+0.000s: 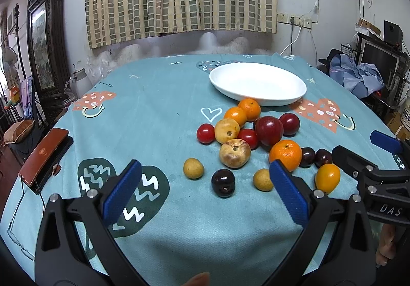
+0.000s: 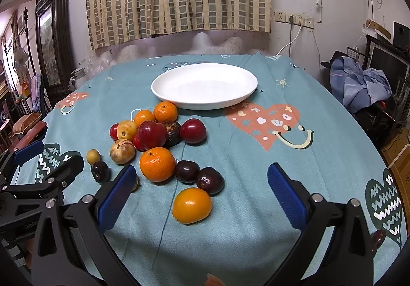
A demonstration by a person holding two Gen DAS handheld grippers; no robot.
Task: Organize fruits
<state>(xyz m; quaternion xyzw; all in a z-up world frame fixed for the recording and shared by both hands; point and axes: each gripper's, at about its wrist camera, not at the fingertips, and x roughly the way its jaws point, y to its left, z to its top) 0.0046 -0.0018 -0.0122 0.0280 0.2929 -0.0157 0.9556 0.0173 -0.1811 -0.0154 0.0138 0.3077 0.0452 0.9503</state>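
1. Closest in, the left claw (image 1: pixel 205 183) hangs low over the desk (image 1: pixel 159 111) with its blue pads spread wide and nothing between them; the teal patterned cloth shows through the gap
2. Same story on the other side: the right claw (image 2: pixel 202 191) is gaping wide and empty, and an orange-yellow fruit (image 2: pixel 192 205) lies on the cloth between its pads, touching neither
3. Just past that fruit, two dark plums (image 2: pixel 198 175) sit touching each other, right beside a big mandarin (image 2: pixel 157 164)
4. In the left wrist view, a dark plum (image 1: pixel 223 182) lies alone between two small yellow-brown fruits (image 1: pixel 193 168), all inside the span of the left claw's pads
5. Behind those, a blotchy pale fruit (image 1: pixel 235 152) leads into the main heap: red plums (image 1: pixel 269 130), small red fruits (image 1: pixel 205 133), a yellow fruit (image 1: pixel 227 130), and two more mandarins (image 1: pixel 243 111) at the far end, all bunched close together
6. Farthest of the task's things, the white plate (image 2: pixel 164 86) sits on the desk with nothing on it, and the rearmost mandarin lies just beside its near rim
7. Off at the desk's left edge, a brown case (image 1: pixel 43 155) lies flat, well apart from the fruit
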